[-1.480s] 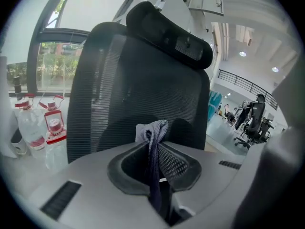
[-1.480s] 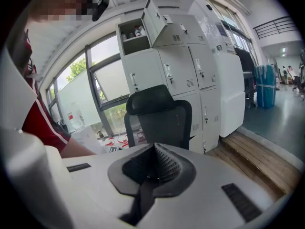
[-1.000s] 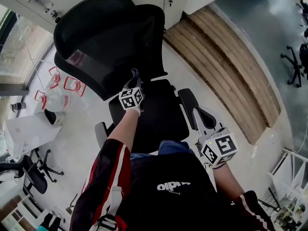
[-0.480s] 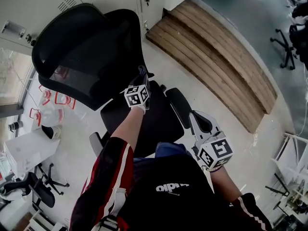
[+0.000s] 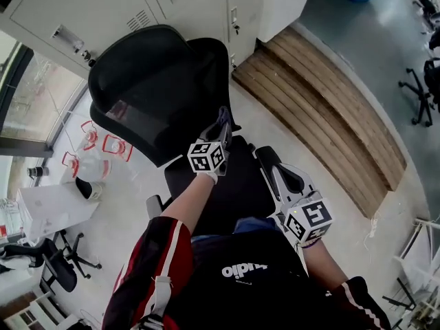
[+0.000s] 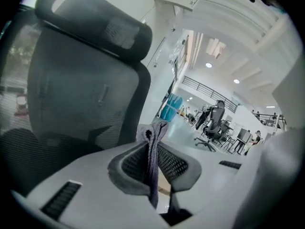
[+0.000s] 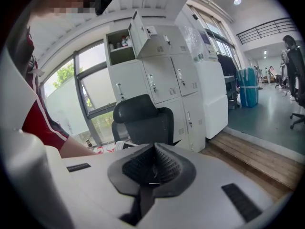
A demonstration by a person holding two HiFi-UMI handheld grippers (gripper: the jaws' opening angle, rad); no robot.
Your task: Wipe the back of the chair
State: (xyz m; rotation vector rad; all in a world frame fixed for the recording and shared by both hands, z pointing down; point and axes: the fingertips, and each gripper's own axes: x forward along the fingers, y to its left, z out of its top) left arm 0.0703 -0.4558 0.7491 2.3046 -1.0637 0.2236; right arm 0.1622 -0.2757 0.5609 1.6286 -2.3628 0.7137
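Two grippers are in play, and only one has work to do. My left gripper [image 5: 221,124] is clenched on a grey cloth [image 6: 153,151], a folded strip that stands up between the jaws and pokes out past their tips. My right gripper [image 7: 153,168] has its jaws pressed together with nothing between them, and it hangs low at the right of the head view, beside the chair's armrest [image 5: 269,158]. The black mesh chair [image 5: 158,88] fills the upper left and centre of that view, with its backrest tilted toward the lockers [image 5: 89,5] at the top edge. In the left gripper view the backrest takes up the left half, and the cloth sits near its right edge, seemingly not touching it. I judge this to be the approach, with no wiping begun. Next I would carry the cloth round that edge to the rear face, press it flat against the mesh, and sweep across without snagging.
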